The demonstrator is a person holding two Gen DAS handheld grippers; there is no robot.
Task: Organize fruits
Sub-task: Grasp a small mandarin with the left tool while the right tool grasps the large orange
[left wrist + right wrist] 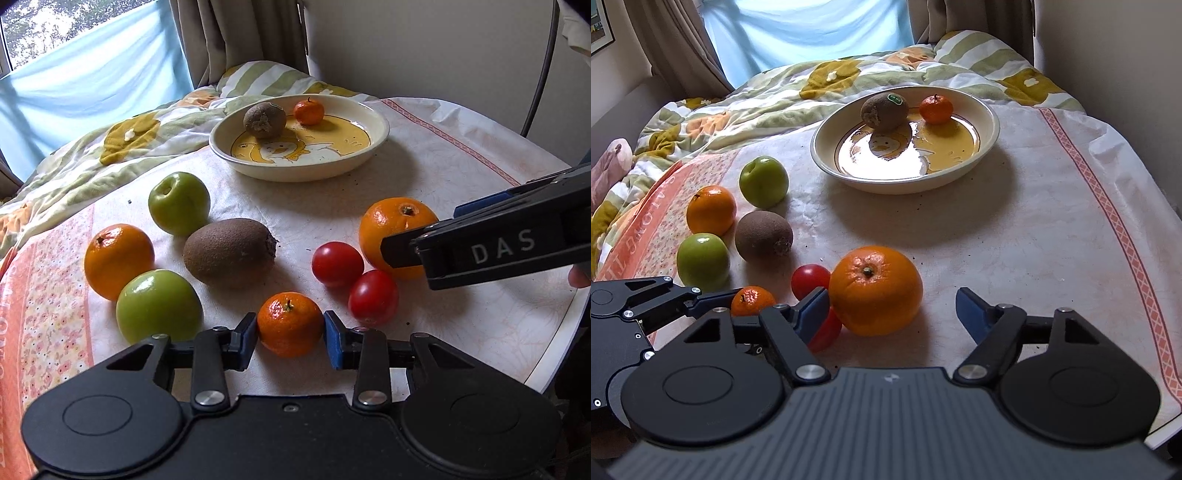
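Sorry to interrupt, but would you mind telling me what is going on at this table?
A person is sorting fruit with two handheld grippers. The left gripper is shut on a small mandarin. The right gripper is open around a large orange. The plate already holds a kiwi and another mandarin.

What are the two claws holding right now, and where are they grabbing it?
The left claw squeezes the small round orange mandarin by its two opposite sides. The right claw holds nothing yet; its pads stand open around the big round orange.

Large orange [875, 290] between the right gripper [892, 308]'s spread fingers [973, 314]; far finger clear of it
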